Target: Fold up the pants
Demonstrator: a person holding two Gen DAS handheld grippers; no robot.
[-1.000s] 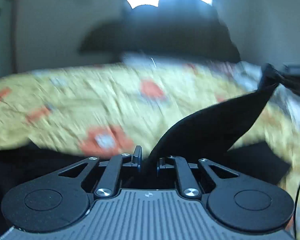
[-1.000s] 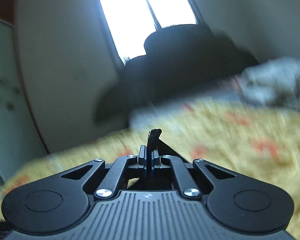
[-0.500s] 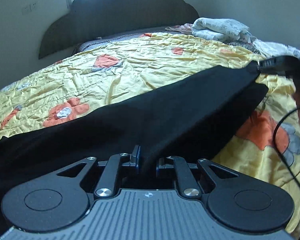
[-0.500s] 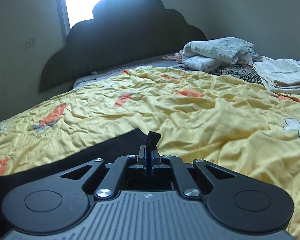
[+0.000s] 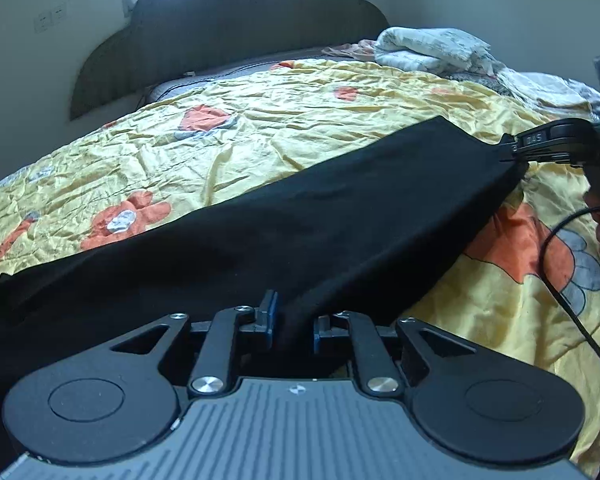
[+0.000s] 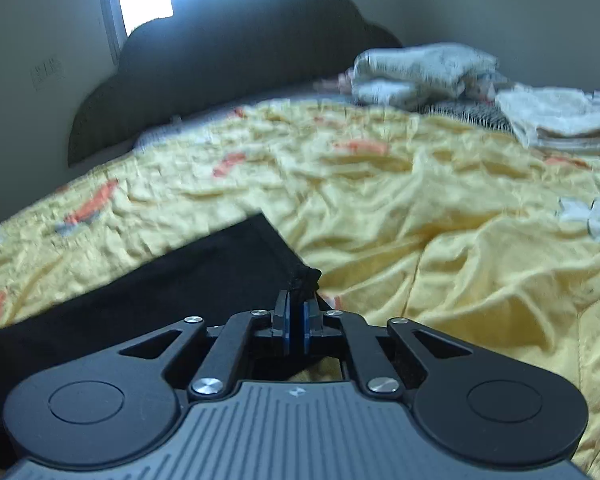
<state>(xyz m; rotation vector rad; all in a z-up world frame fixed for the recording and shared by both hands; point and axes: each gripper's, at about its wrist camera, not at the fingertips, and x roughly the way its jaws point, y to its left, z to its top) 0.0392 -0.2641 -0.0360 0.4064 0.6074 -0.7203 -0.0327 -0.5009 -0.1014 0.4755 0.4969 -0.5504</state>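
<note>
- Location: the black pants (image 5: 340, 216) lie spread across the yellow flowered bedspread (image 5: 260, 128), running as a long band from the near left toward the right, with the dark headboard (image 5: 240, 32) beyond.
- Left gripper (image 5: 294, 322): its jaws are opening. A ridge of black cloth rises between them. A gap shows on both sides of that ridge, so the pads do not appear to press on it; I read the hold as released.
- Right gripper (image 6: 296, 320): its jaws are also opening, though only a narrow slit shows between the blue pads. A bunched tuft of the pants' corner stands between and just above the tips, apparently still lightly pinched. The left wrist view shows this gripper at the far right corner of the cloth.
- Handling judgement: the fabric looks light, soft and limp. It drapes to the bedding, holds no shape of its own and sags between two holds. It is not fragile. It seems matte, not slippery, though the satin-like bedspread under it may let it slide.
- Where to take hold: pinch at corners or hemmed edges, both layers together, with the two grips well apart to keep the edge taut.
- Other items: folded pale linens (image 6: 424, 68) sit well apart near the headboard.
</note>
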